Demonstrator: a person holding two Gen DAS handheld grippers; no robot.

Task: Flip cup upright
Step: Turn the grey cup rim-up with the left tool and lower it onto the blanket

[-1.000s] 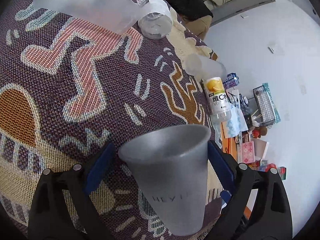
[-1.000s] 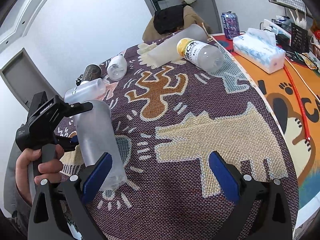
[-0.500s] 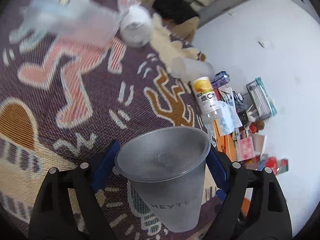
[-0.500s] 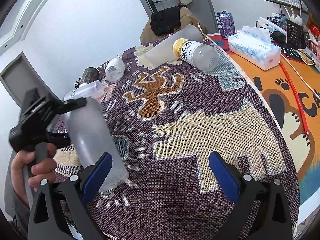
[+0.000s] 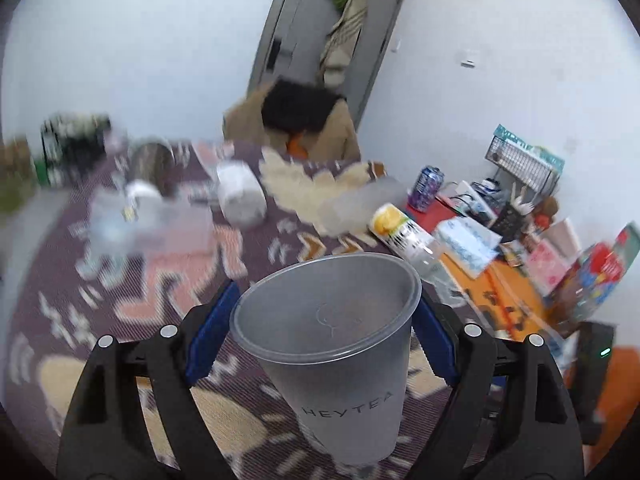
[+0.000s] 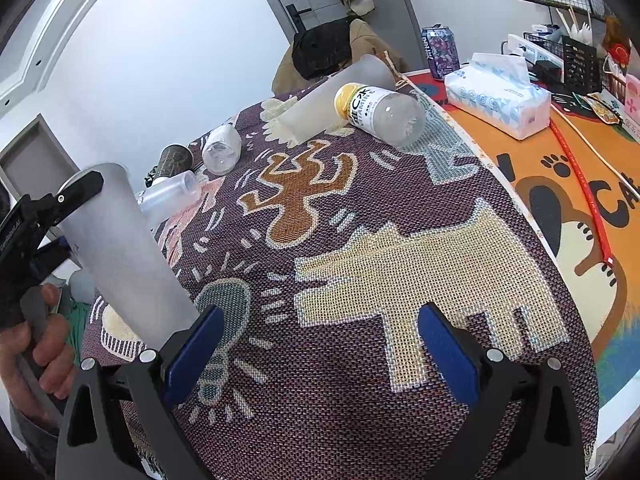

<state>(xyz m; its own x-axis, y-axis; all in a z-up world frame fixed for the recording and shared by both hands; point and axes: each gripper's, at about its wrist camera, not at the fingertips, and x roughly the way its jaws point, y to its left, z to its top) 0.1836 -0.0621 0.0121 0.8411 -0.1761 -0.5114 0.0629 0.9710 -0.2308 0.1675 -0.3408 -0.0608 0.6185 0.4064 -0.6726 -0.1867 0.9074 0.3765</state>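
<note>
The left gripper (image 5: 322,332) is closed on the cup (image 5: 336,356), its blue pads pressed to the frosted wall on either side just below the rim; the cup's mouth faces away from the camera, its base points back toward the gripper, and the word HEYTEA shows on its side. In the right wrist view the same cup (image 6: 124,252) stands tilted at the near left, its top leaning to the left, with the left gripper (image 6: 60,208) clamped near the upper end and the person's hand (image 6: 44,344) around the handle below; its lower end is hidden behind the right gripper's finger, so I cannot tell whether it touches the cloth (image 6: 360,360). The right gripper (image 6: 320,352) is wide open and holds nothing; it hangs over the patterned cloth on the desk (image 6: 576,184).

Farther off on the cloth a vitamin bottle (image 6: 380,114) lies on its side, touching a frosted tumbler (image 6: 336,102) that also lies flat; to the left lie a small clear bottle (image 6: 222,148), a dark cup (image 6: 174,160) and a clear jar (image 6: 172,196). A tissue pack (image 6: 500,100) and a can (image 6: 440,50) sit at the far right on the orange mat (image 6: 560,168); a door (image 5: 328,24) stands beyond.
</note>
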